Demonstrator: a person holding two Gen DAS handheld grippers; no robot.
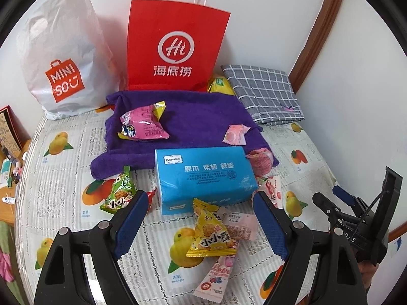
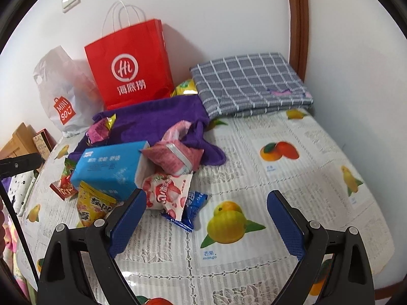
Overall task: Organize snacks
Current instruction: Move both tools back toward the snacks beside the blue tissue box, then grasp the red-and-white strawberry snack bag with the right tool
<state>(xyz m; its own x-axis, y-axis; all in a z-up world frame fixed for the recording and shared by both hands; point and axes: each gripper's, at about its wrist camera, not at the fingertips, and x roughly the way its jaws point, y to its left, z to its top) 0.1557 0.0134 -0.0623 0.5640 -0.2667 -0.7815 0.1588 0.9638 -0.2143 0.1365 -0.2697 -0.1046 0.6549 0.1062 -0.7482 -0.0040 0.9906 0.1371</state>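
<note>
— Where do things stand with the tidying?

— Barely begun, I'd say. The left gripper (image 1: 201, 212) hovers with its blue-padded fingers spread wide and nothing between them, lined up over the yellow foil snack packet (image 1: 209, 231) on the fruit-printed plastic tablecloth (image 2: 292, 183). The right gripper (image 2: 206, 213) is just as wide and empty, over bare cloth beside the red-and-white lychee-print packet (image 2: 168, 193) and the small blue wrapper (image 2: 194, 203) lying partly under it.

— So the snacks are all loose?

— Scattered. Most crowd around the light blue soft pack of tissues (image 1: 203, 175): a green packet (image 1: 119, 193) to its left, a pale pink sachet (image 1: 237, 225) touching the yellow one, a long pink stick pack (image 1: 216, 277) nearest us. Two more pink packets, a big one (image 1: 143, 124) and a small one (image 1: 235, 133), sit on the crumpled purple towel (image 1: 190, 122).

— And where would they go?

— Likely the red paper carrier bag with white handles (image 1: 175, 48) or the white plastic shopping bag with the orange logo (image 1: 61, 58), both standing against the wall. I can't see into either. A yellow packet (image 1: 220, 85) pokes out behind the red one, next to a folded grey checked cloth (image 1: 264, 94).

— Next move?

— Probably lowering the left fingers around that yellow packet and pinching its crimped edge; foil is slippery, and the pink sachet could drag along.
</note>
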